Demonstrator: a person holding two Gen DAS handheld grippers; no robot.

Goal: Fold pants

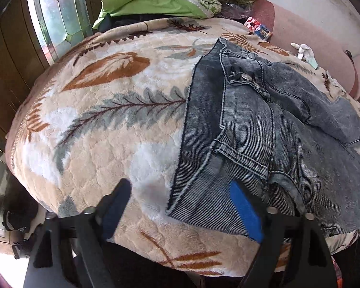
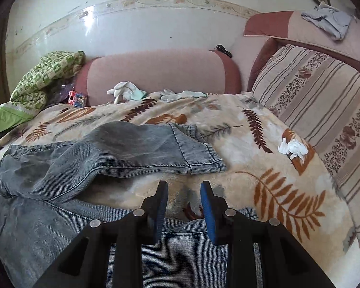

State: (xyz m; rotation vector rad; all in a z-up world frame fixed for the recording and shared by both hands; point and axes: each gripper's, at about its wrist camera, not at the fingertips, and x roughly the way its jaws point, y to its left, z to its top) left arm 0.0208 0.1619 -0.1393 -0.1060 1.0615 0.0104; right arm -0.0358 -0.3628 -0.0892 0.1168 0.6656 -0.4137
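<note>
Grey-blue jeans (image 1: 264, 124) lie spread on a leaf-patterned blanket (image 1: 96, 120), with the waistband and button towards the left wrist view's middle. My left gripper (image 1: 178, 183) is open and hangs low over the jeans' near corner. That corner lies between the fingers, and neither pad presses on it. In the right wrist view one leg of the jeans (image 2: 108, 148) runs across the blanket (image 2: 264, 168), ending in a cuff (image 2: 204, 158). The other leg (image 2: 180, 252) lies under my right gripper (image 2: 183, 187). That gripper is open with a narrow gap, and only blanket shows between its fingertips.
A striped pillow (image 2: 324, 110) leans at the right. White gloves (image 2: 124, 91) and a crumpled tissue (image 2: 292, 148) lie on the blanket. A green quilt (image 1: 156, 0) and a small box (image 1: 259, 27) sit at the far end by the pink backrest (image 2: 160, 72). A glass door (image 1: 57, 12) is on the left.
</note>
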